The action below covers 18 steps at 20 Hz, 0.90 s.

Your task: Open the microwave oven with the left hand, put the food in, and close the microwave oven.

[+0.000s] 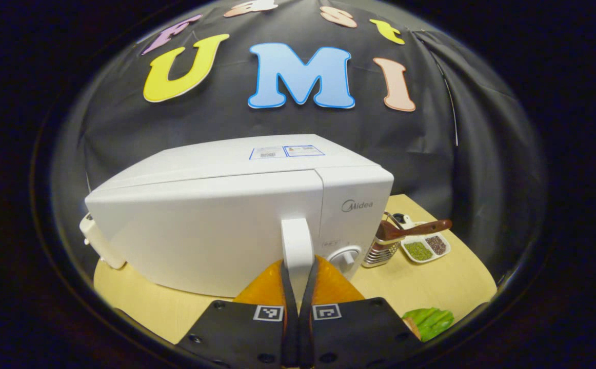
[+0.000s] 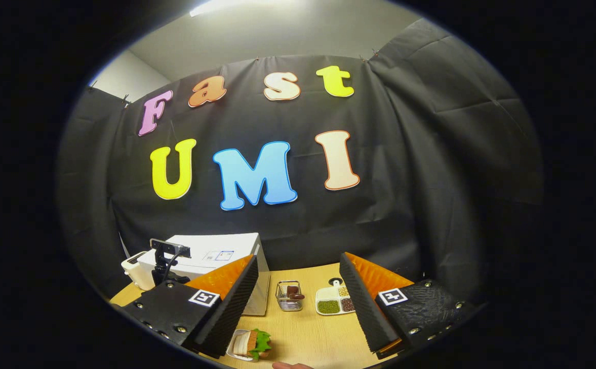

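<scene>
The white microwave (image 1: 216, 215) stands on the wooden table (image 1: 447, 287) with its door looking closed. My left gripper (image 1: 298, 287) is right at the door, and its fingers pinch the lower end of the white vertical door handle (image 1: 297, 243). The food is a sandwich with green lettuce on a small white plate (image 2: 249, 344); its lettuce edge (image 1: 429, 322) lies low on the right in the left gripper view. My right gripper (image 2: 298, 307) hovers open above the table, right of the microwave (image 2: 216, 256), and holds nothing.
A small wire basket (image 1: 382, 246) with a brown-handled utensil stands right of the microwave, beside a white divided dish of green and brown grains (image 1: 426, 248). A white appliance (image 1: 98, 241) stands at the microwave's left. The black cloth wall hangs close behind.
</scene>
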Each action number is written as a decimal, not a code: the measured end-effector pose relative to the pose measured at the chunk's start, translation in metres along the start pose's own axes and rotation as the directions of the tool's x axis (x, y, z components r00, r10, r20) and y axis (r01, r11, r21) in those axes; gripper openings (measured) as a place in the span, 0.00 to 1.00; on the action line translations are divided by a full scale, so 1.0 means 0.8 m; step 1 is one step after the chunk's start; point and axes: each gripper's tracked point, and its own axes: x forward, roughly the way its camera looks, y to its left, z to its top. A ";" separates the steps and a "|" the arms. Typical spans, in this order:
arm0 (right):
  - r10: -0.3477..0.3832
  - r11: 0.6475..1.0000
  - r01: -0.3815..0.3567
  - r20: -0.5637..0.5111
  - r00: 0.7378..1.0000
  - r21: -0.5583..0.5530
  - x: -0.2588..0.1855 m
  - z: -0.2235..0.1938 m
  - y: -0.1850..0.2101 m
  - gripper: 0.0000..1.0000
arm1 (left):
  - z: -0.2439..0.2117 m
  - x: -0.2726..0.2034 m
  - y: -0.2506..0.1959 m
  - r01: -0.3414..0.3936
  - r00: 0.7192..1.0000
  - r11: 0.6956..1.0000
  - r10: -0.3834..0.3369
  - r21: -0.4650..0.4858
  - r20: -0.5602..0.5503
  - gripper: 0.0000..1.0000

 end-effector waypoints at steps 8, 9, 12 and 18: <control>0.059 0.998 -0.059 -0.015 0.998 -0.011 -0.012 -0.017 0.046 0.96 | -0.067 -0.132 0.020 0.083 0.997 0.995 -0.083 0.053 -0.009 0.06; 0.076 0.997 -0.076 -0.014 0.997 -0.020 -0.016 -0.016 0.058 0.96 | -0.074 -0.145 0.025 0.092 0.996 0.995 -0.091 0.043 -0.010 0.06; 0.139 0.989 -0.139 0.003 0.990 -0.050 -0.026 -0.016 0.097 0.96 | -0.096 -0.183 0.042 0.120 0.993 0.992 -0.120 0.040 -0.020 0.07; 0.188 0.981 -0.189 -0.016 0.982 -0.040 -0.036 -0.035 0.158 0.97 | -0.140 -0.267 0.108 0.124 0.992 0.990 -0.121 0.065 -0.047 0.07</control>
